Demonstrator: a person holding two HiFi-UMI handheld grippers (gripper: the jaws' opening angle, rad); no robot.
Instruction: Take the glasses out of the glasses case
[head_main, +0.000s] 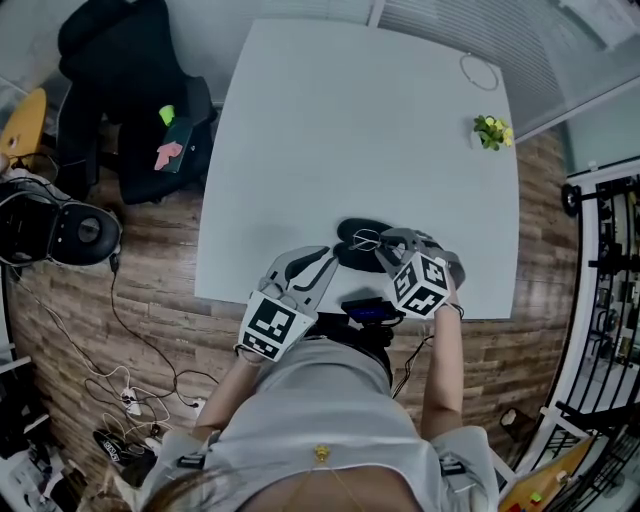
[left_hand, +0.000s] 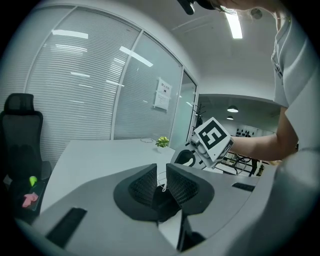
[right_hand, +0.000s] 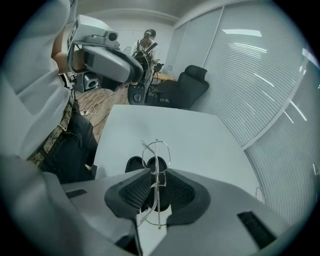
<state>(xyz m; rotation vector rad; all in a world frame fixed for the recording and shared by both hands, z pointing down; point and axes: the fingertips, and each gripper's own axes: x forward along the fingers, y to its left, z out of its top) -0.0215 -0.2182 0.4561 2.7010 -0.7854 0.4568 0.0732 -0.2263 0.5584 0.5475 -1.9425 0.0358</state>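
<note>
Glasses (right_hand: 156, 156) pinched by right tool (right_hand: 157, 181) hang above case (head_main: 352, 258), left tool (left_hand: 161, 176) gripping it near table (head_main: 300, 150) edge.

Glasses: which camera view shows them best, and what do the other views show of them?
Right gripper view: the glasses fill its centre, pinched in the right gripper. Head view shows them small over the case; left gripper view only a faint wire.

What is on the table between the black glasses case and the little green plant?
Nothing. In the head view the white table is bare between the glasses case and the plant.
</note>
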